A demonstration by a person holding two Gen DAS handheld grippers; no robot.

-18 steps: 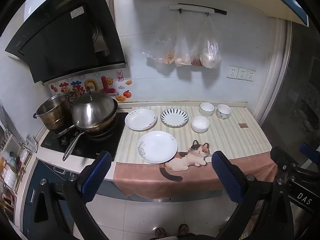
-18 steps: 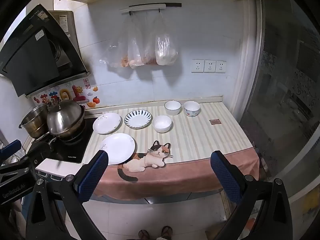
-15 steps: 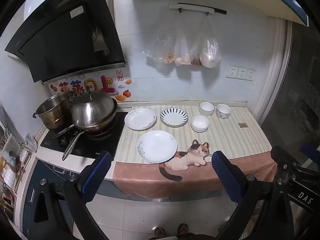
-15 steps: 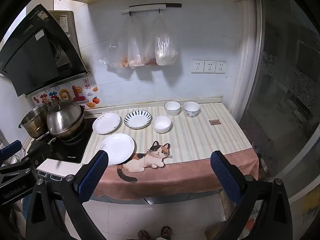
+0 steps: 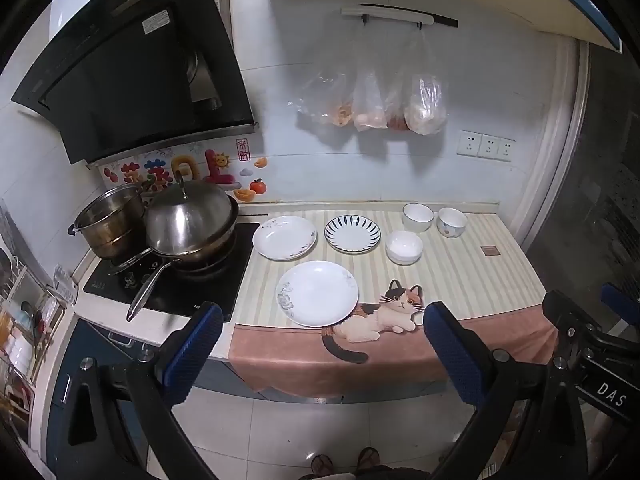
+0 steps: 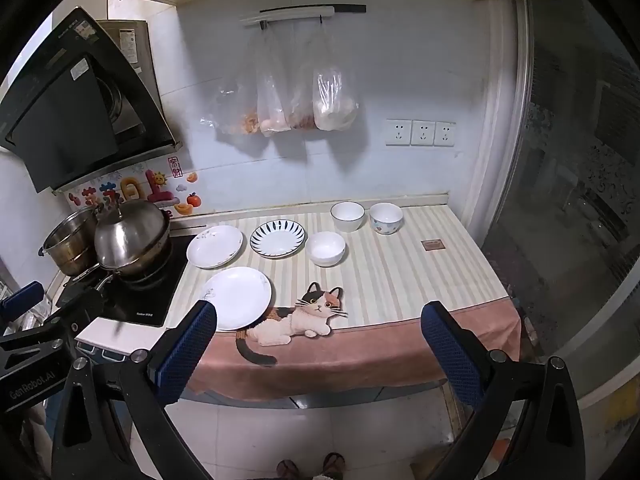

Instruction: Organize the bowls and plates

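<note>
On the striped counter cloth [image 5: 460,280] lie three plates: a white plate at the front [image 5: 317,293] [image 6: 237,297], a white floral plate [image 5: 284,237] [image 6: 215,246] behind it, and a blue-striped plate [image 5: 352,233] [image 6: 277,238]. Three bowls stand to the right: a white bowl [image 5: 404,246] [image 6: 325,248], a white bowl at the back [image 5: 417,217] [image 6: 347,216], and a patterned bowl [image 5: 452,222] [image 6: 385,218]. My left gripper [image 5: 322,320] and right gripper [image 6: 318,320] are both open and empty, held well back from the counter's front edge.
A lidded wok [image 5: 190,222] and a steel pot [image 5: 108,220] sit on the black hob at the left, under a range hood [image 5: 132,76]. Plastic bags [image 5: 372,100] hang on the back wall. A small brown square [image 5: 491,251] lies at the right.
Both views have shifted very slightly; nothing on the counter has moved.
</note>
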